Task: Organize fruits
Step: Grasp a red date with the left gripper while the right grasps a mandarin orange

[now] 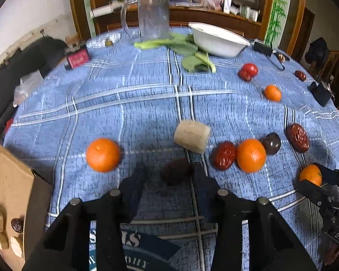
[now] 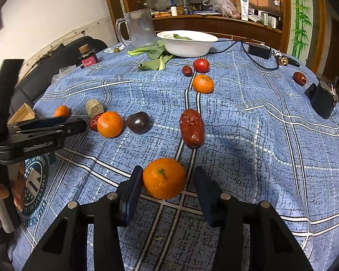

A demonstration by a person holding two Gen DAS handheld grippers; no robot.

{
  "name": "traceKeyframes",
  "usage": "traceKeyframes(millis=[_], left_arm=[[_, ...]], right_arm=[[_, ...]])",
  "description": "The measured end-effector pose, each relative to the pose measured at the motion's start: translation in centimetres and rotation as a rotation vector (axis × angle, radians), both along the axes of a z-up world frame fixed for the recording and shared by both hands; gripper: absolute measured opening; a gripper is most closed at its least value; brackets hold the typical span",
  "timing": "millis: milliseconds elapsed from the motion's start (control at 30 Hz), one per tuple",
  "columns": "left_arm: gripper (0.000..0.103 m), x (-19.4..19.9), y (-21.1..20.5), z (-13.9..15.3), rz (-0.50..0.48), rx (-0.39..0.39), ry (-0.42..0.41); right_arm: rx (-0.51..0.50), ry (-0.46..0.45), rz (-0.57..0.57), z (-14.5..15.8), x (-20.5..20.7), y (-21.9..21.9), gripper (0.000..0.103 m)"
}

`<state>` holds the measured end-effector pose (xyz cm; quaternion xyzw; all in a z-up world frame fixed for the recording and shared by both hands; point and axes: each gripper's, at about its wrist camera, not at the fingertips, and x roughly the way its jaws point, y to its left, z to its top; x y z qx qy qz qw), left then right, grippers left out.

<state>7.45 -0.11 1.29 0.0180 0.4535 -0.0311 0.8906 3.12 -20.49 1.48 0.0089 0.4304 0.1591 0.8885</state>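
Here the left gripper (image 1: 169, 171) reaches down over a round desk covered by a blue plaid cloth (image 1: 128, 103), and a dark, wrinkled red date (image 1: 176, 174) lies blurred between its two black fingers, at twelve o'clock from the camera. Its right edge meets the right finger (image 1: 200, 176); a gap shows beside the left finger, so the jaws stand apart rather than clamped. A pale beige cylindrical chunk (image 1: 192, 139) lies just beyond the date at about one o'clock, and a round orange tangerine (image 1: 103, 154) rests at ten o'clock. An open brown cardboard box (image 1: 11, 194) sits at eight o'clock, off the desk's edge, holding pale pieces and one dark date.

The right gripper (image 2: 167, 185) straddles a second orange tangerine with a green stem (image 2: 163, 178) on the cloth. The fruit touches the left finger (image 2: 133, 187), while a strip of cloth shows between it and the right finger, so this gripper is also parted, not gripping. A large glossy red date (image 2: 192, 127) lies at twelve o'clock beyond it, with a dark purple round fruit (image 2: 139, 122) and another tangerine at eleven o'clock. A white plastic basin (image 2: 187, 43) stands at the far edge with green leafy stalks (image 2: 156, 55) beside it.
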Motion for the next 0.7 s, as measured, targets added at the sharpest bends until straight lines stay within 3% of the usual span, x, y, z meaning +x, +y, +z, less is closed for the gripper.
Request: traceKeyframes(millis=[67, 133, 200, 400, 700], left_arm=[[0.026, -0.2, -0.1, 0.1, -0.017, -0.002, -0.002], [0.026, -0.4, 0.0, 0.2, -0.025, -0.009, 0.001], [0.026, -0.9, 0.2, 0.3, -0.029, -0.02, 0.001], [0.026, -2.9, 0.6, 1.3, -0.034, -0.046, -0.009], [0.026, -6.4, 1.2, 2.5, -0.031, -0.015, -0.028]], right_arm=[[0.002, 0.0, 0.001, 0.0, 0.0, 0.0, 0.049], [0.007, 0.001, -0.005, 0.0, 0.0, -0.1, 0.049], [0.046, 0.01, 0.001, 0.1, 0.0, -0.3, 0.039], [0.027, 0.008, 0.008, 0.3, -0.5, 0.3, 0.039], [0.018, -0.029, 0.013, 2.0, -2.9, 1.6, 0.039]])
